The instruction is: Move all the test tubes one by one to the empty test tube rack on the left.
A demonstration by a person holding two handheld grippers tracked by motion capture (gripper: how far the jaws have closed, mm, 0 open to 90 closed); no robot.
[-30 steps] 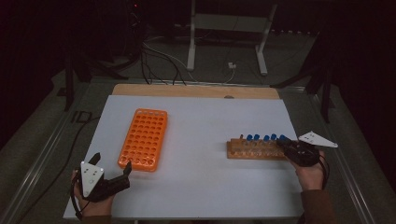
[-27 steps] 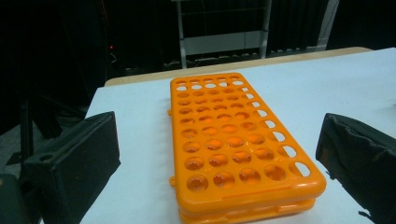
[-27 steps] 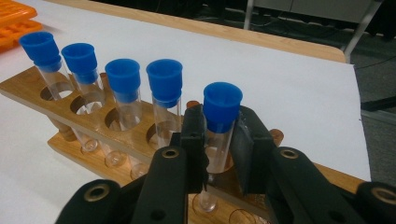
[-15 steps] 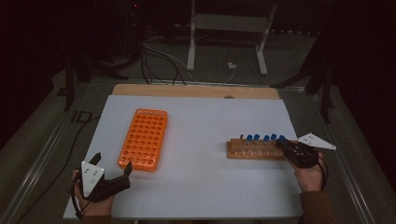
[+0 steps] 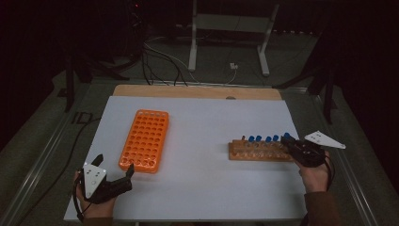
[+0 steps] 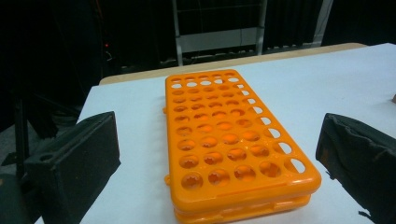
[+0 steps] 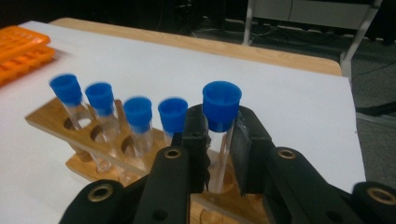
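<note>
White paper covers the counter point(image 5: 202, 188) under dim light. At right in the high view, the right gripper point(image 7: 219, 140) has its fingers clamped on a blue-capped tube point(image 7: 220, 121) standing in the wooden rack point(image 5: 254, 151) beside four others. The orange rack point(image 5: 145, 139) at centre-left holds nothing, so transfer looks barely begun. The left gripper point(image 5: 115, 181) waits, fingers apart.
</note>
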